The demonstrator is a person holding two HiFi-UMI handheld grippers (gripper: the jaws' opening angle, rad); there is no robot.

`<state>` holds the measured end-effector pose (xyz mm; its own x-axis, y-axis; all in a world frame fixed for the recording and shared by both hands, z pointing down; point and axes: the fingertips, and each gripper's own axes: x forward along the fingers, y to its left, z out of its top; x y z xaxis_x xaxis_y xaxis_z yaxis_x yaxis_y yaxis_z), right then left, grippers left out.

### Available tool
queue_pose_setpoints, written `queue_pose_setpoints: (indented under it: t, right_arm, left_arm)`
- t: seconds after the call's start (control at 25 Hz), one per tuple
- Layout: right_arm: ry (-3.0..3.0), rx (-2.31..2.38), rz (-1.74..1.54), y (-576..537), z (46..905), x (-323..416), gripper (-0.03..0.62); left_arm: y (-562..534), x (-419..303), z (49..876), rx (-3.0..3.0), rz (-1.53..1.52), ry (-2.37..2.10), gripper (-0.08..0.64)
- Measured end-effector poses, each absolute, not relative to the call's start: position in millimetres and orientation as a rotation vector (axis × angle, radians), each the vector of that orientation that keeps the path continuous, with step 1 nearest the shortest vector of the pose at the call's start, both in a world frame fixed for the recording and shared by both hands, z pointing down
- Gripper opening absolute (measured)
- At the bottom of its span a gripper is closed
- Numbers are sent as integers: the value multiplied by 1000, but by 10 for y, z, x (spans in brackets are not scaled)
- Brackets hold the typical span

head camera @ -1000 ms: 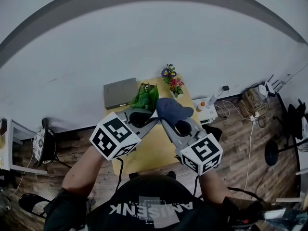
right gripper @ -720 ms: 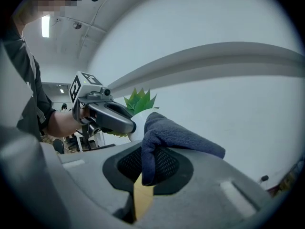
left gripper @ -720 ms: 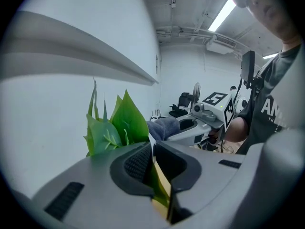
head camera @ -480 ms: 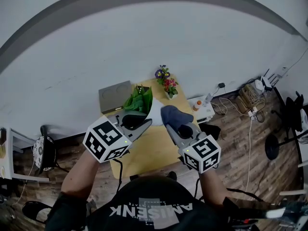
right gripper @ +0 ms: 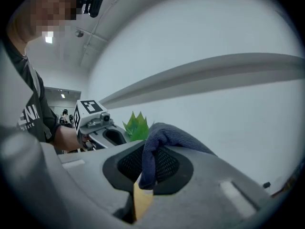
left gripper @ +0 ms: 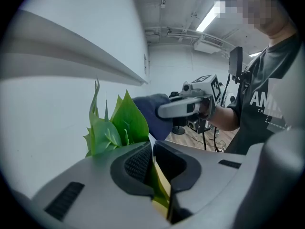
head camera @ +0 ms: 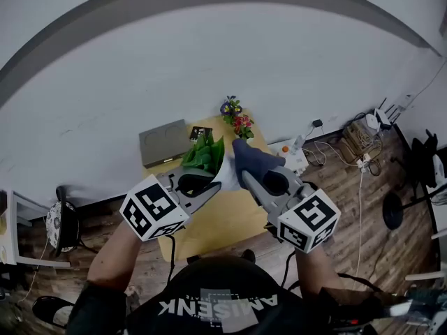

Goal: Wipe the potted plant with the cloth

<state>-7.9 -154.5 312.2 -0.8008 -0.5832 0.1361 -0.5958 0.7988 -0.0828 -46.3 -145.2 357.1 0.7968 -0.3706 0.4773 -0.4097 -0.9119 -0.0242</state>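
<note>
1. Two grippers, one in each of the person's hands, meet over the far end of the one yellow table (head camera: 209, 225), near the middle of the head view.
2. One potted plant (head camera: 204, 153) is there, a tuft of green pointed leaves just left of centre, by the table's far edge.
3. The left gripper (left gripper: 152, 149) has just been closing its jaws. They now stand nearly together, with one leaf (left gripper: 157, 178) of that plant pinched between the pads.
4. The right gripper (right gripper: 147, 162) is clamped on the one cloth (right gripper: 164, 135), which is dark blue. A fold hangs down between the pads and the rest bunches over the jaw tips.
5. In the head view the cloth sits just right of the leaves. In the left gripper view it shows at the right edge of the foliage. Whether it touches a leaf I cannot tell.
6. Two marker cubes show, one on each gripper: the left cube (head camera: 154, 206) at lower left and the right cube (head camera: 309, 220) at lower right.
7. One small pot of coloured flowers (head camera: 236, 116) stands at the table's far right corner, above the plant in the frame.
8. One flat grey slab (head camera: 163, 144) lies at the table's far left corner, left of the plant.
</note>
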Motion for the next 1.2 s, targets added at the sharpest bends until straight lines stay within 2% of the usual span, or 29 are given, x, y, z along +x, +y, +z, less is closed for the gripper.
queue_pose_setpoints:
  t: [0.4,1.2]
  right_arm:
    - [-2904,874,153,-1550,3014,-370,28]
    - [-2749,1020,500,-1552,3936,182,28]
  left_arm:
    - [-1325,-423,3470,3019,734,-615,25]
    - [-1171,-457,3459,3110,748,-422,23]
